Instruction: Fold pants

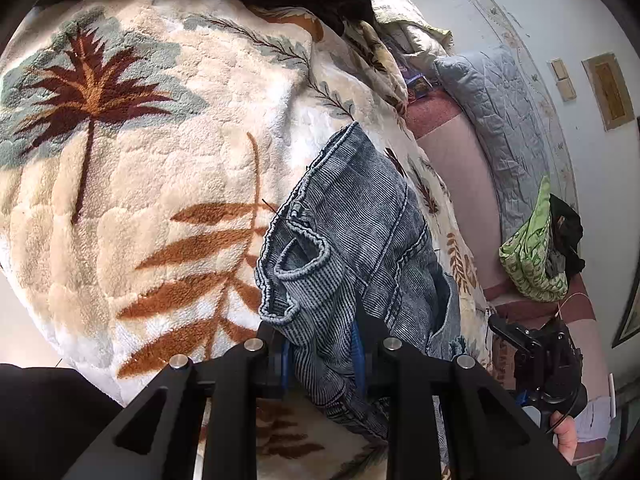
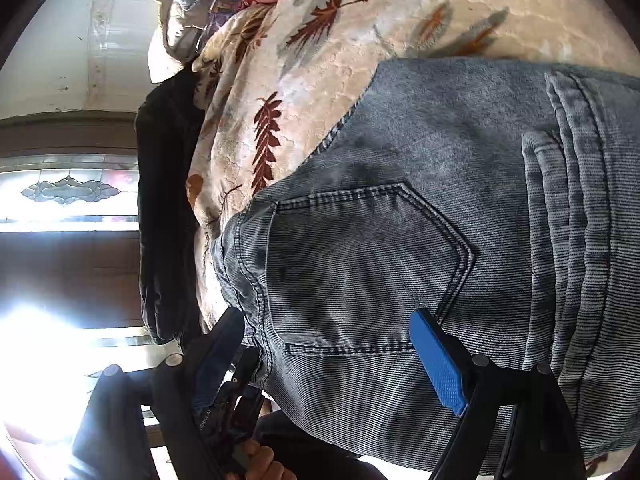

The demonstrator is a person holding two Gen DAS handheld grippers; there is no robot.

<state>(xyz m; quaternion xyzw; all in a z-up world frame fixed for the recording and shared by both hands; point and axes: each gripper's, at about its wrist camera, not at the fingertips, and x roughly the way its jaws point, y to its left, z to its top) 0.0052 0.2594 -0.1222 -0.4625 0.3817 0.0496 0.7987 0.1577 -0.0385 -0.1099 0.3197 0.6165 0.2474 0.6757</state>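
On the leaf-patterned fleece blanket [image 1: 152,184] lie the folded jeans [image 2: 400,240]. Left gripper [image 1: 322,354] pinches a bunched denim edge; right gripper [image 2: 332,356] straddles the back pocket [image 2: 360,264], fingers wide. Next, probably: close, then fold together.

The pants [image 2: 400,248] run off the right edge in the right wrist view. In the left wrist view the left gripper [image 1: 322,344] hides their lower fold.
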